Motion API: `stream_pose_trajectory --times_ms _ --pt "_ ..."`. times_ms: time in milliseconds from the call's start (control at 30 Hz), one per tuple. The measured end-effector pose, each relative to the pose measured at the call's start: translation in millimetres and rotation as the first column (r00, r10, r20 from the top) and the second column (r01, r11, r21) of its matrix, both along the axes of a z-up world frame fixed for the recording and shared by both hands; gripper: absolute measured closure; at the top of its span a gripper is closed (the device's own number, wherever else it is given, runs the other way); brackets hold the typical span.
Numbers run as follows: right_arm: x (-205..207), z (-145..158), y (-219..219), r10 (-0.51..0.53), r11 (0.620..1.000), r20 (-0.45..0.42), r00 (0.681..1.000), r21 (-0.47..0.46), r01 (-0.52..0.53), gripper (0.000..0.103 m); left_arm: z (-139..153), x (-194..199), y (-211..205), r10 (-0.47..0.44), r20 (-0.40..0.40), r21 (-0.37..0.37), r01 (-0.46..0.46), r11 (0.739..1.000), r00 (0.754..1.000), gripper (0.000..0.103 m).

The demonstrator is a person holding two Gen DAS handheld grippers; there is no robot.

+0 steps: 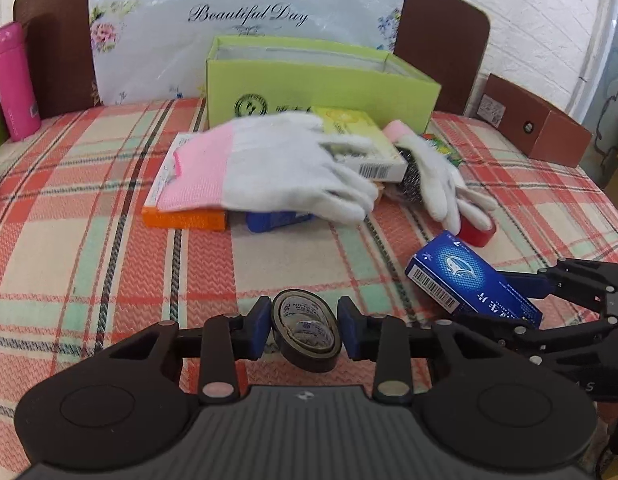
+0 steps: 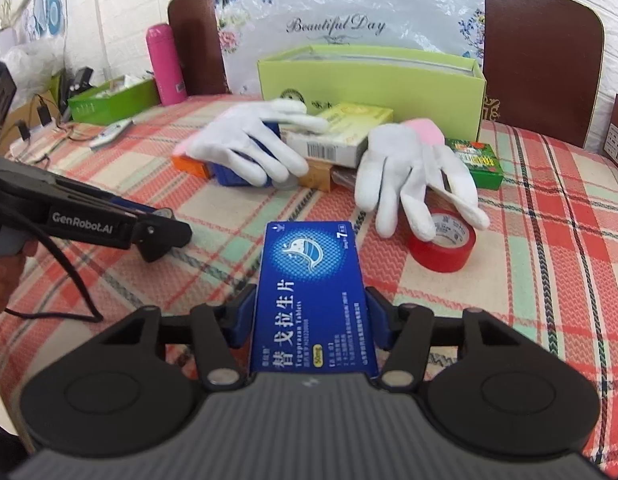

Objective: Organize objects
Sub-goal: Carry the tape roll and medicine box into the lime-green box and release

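A black tape roll (image 1: 305, 338) stands on edge on the plaid cloth (image 1: 109, 248), and my left gripper (image 1: 306, 328) is shut on it, its blue pads (image 1: 261, 328) against both sides. My right gripper (image 2: 312, 314) is shut on a blue tablet box (image 2: 313, 280), held flat with its printed face up. In the left wrist view that blue tablet box (image 1: 465, 276) and the right gripper (image 1: 537, 300) sit at the right, low over the cloth. An open light-green box (image 1: 321, 84) stands at the back.
Two white gloves with pink cuffs (image 2: 245, 144) (image 2: 405, 168) lie over a heap of small boxes (image 2: 341, 132). A red tape roll (image 2: 445, 248) lies under one glove's fingers. A pink bottle (image 2: 165, 64) and a green tray (image 2: 113, 100) stand far left, and a brown box (image 1: 541, 124) far right.
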State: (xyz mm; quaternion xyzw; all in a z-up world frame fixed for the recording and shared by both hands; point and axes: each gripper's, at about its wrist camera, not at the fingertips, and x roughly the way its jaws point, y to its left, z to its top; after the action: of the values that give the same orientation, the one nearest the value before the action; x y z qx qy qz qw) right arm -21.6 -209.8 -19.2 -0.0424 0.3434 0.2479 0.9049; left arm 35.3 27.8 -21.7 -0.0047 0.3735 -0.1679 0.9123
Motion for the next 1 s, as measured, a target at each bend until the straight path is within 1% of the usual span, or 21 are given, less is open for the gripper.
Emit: stream_pose_trajectory --times_ms 133,233,367,500,567,667,733,867,1000 --pt "2 23 -6 0.001 0.999 0.051 0.999 0.045 -0.003 0.047 23 0 -3 -0.035 0.064 -0.009 0.036 0.999 0.997 0.065" --pt "8 41 -12 -0.009 0.998 0.098 0.995 0.07 0.002 0.047 43 4 -8 -0.061 0.13 -0.01 0.063 0.998 0.99 0.065" --pt "25 62 -18 -0.033 0.996 0.159 0.987 0.088 0.02 0.047 67 16 -15 -0.08 0.197 -0.01 0.084 0.996 0.977 0.065" --pt "48 82 -24 -0.06 0.994 0.207 0.977 0.105 0.039 0.047 88 35 -21 -0.074 0.257 -0.012 0.08 0.997 0.963 0.065" --pt "64 89 -24 -0.075 0.993 0.224 0.972 0.107 0.052 0.047 96 51 -22 -0.058 0.269 -0.028 0.068 0.997 0.961 0.065" --pt "89 97 -24 -0.098 0.993 0.252 0.963 0.09 0.078 0.047 105 79 -24 -0.031 0.261 -0.058 0.048 0.997 0.965 0.065" --pt "108 100 -25 -0.111 0.992 0.258 0.96 0.09 0.09 0.047 109 99 -27 -0.014 0.259 -0.068 0.033 0.997 0.966 0.065" --pt "150 101 -24 -0.144 0.988 0.262 0.954 0.085 0.126 0.047 116 143 -32 0.021 0.241 -0.11 0.006 0.994 0.97 0.065" --pt "195 97 -21 -0.177 0.984 0.254 0.951 0.075 0.163 0.047 112 181 -41 0.046 0.227 -0.105 -0.022 0.994 0.973 0.065"
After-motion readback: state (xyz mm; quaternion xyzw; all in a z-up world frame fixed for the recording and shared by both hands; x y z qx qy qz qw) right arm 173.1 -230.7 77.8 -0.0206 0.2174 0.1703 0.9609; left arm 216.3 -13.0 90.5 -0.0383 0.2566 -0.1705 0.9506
